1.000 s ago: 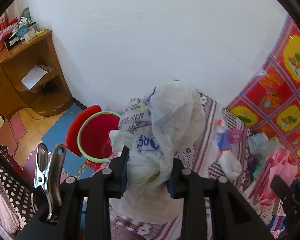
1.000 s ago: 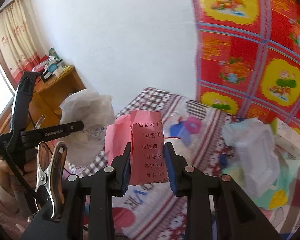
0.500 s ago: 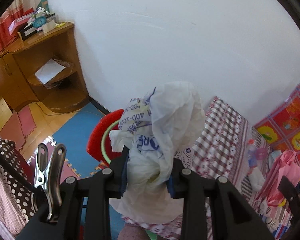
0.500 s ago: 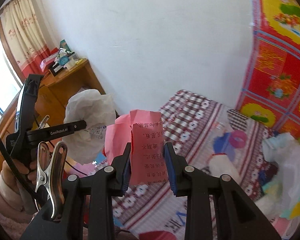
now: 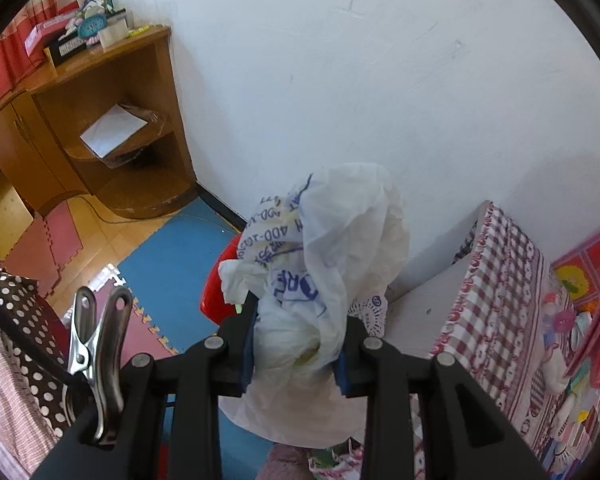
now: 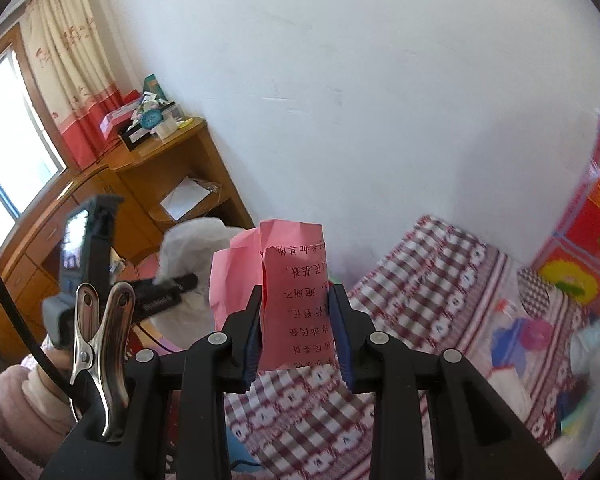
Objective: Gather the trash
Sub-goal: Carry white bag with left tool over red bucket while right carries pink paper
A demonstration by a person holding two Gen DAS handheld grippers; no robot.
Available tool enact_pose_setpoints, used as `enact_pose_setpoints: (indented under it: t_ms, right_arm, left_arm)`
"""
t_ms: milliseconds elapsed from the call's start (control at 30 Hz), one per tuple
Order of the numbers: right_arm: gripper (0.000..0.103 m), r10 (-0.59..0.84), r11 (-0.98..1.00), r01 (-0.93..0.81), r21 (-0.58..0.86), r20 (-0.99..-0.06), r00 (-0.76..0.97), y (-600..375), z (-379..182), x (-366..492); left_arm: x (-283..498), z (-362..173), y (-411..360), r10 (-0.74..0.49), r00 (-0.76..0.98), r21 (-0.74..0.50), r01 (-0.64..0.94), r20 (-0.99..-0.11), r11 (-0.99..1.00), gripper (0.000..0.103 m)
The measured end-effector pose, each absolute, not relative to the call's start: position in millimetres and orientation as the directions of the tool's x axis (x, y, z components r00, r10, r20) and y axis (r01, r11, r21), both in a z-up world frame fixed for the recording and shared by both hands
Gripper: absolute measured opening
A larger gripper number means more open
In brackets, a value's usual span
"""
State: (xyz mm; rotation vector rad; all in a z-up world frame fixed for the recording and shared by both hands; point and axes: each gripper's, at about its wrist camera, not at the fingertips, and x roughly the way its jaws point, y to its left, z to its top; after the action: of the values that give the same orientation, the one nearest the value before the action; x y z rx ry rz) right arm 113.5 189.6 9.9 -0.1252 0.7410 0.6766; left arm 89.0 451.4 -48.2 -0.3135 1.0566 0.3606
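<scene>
My left gripper [image 5: 296, 344] is shut on a crumpled white plastic bag [image 5: 332, 248] with blue print, held in the air above the floor beside the table. Behind the bag a bit of a red bin [image 5: 216, 292] shows on the floor, mostly hidden. My right gripper [image 6: 298, 332] is shut on a folded pink paper [image 6: 288, 280] with black print, held above the checked tablecloth [image 6: 420, 280]. The left gripper and its bag [image 6: 188, 248] also show in the right wrist view, to the left of the pink paper.
A wooden corner shelf [image 5: 112, 120] stands against the white wall at left, with blue and pink floor mats [image 5: 168, 264] before it. The table with the checked cloth [image 5: 508, 288] holds more litter at the right [image 5: 568, 320]. A red patterned wall covering [image 6: 596, 216] is at far right.
Both grippers have swung left, away from the table's litter and toward the shelf corner, each still holding its item. The red bin is now mostly hidden behind the bag.
</scene>
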Motion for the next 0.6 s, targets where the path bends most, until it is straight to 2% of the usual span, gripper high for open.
enact_pose_setpoints:
  t_ms: [600]
  right_arm:
    - [0.032, 0.496, 0.791, -0.596, 0.139, -0.716, 0.491, 248, -34, 155]
  left_arm:
    - [139, -169, 474, 0.056, 0.361, -0.117, -0.441, -0.931, 0.89, 0.032]
